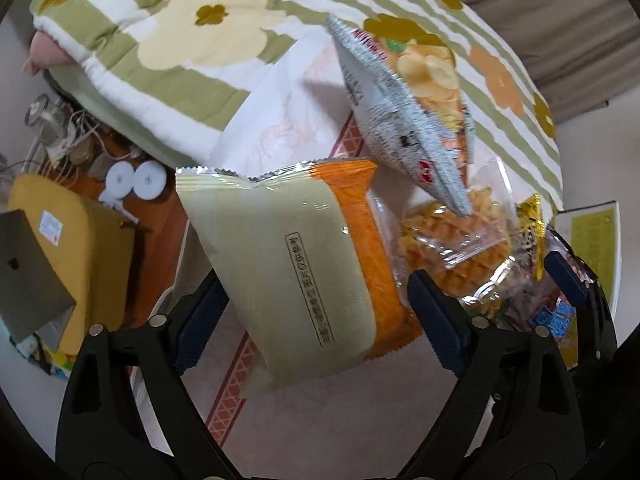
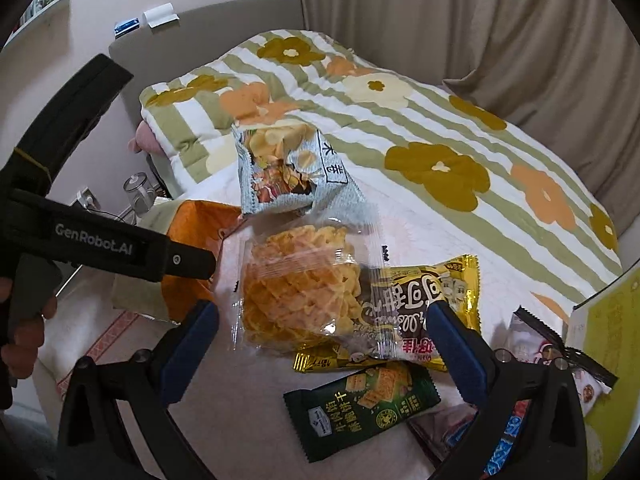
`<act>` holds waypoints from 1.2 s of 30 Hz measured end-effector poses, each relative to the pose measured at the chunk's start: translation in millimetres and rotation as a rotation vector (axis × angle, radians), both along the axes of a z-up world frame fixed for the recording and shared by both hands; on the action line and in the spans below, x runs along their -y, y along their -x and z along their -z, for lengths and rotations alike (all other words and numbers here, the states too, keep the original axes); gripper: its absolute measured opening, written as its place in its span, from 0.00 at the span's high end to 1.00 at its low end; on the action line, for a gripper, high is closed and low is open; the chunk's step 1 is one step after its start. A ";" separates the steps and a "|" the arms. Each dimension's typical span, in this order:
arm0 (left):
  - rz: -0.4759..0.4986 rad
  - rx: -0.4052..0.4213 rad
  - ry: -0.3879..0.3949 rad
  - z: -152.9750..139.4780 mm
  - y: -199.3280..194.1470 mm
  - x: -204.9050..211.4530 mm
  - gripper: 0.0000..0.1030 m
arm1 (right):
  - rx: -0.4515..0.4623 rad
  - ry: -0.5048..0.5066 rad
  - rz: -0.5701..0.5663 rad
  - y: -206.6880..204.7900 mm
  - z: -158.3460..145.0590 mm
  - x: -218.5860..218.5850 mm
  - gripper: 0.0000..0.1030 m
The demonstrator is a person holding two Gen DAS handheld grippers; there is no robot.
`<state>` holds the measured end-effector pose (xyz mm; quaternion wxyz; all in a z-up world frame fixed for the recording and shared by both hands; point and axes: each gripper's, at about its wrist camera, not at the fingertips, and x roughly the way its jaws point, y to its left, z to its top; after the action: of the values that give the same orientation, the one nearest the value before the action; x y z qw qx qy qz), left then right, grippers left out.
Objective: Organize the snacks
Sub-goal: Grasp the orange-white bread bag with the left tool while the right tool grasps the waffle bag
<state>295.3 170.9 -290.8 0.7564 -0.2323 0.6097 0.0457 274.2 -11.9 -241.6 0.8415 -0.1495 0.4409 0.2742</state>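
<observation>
Snack packets lie on a bed's white sheet. A pale green and orange packet (image 1: pixel 296 264) lies between the open fingers of my left gripper (image 1: pixel 316 312), which hovers over it; it also shows in the right wrist view (image 2: pixel 192 240). A silver chips bag (image 1: pixel 404 120) stands tilted behind it, also seen from the right wrist (image 2: pixel 284 172). A clear bag of waffle crisps (image 2: pixel 296 288) lies between the open fingers of my right gripper (image 2: pixel 324 344), overlapping a yellow cocoa packet (image 2: pixel 424 300). A dark green cracker packet (image 2: pixel 360 408) lies nearer the camera.
A floral striped quilt (image 2: pixel 400 128) covers the far bed. A yellow-green box (image 2: pixel 608 352) stands at the right with more packets (image 2: pixel 560 356) beside it. A bedside table with a jar (image 1: pixel 44 120) and cables, and a yellow stool (image 1: pixel 76 248), stand left of the bed.
</observation>
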 end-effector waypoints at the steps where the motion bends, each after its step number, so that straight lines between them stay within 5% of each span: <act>1: -0.002 -0.008 0.005 3.6 -1.0 -0.8 0.17 | -0.001 -0.001 0.000 -1.7 1.0 0.2 0.00; 12: 0.054 -0.004 -0.031 3.4 -2.7 2.9 0.37 | -0.009 0.009 -0.044 -6.2 12.9 -9.2 0.00; 26: 0.079 0.032 -0.070 -22.0 15.2 -8.5 0.38 | 0.030 0.137 -0.125 3.0 39.6 -45.3 0.00; 36: 0.092 0.048 -0.077 -30.1 24.1 -21.2 0.38 | 0.005 0.112 -0.136 3.0 48.9 -58.6 0.04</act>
<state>271.2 192.1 -260.7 0.7805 -0.1758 0.5993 0.0285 271.3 46.7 -290.5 0.8123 -0.2267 0.4421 0.3055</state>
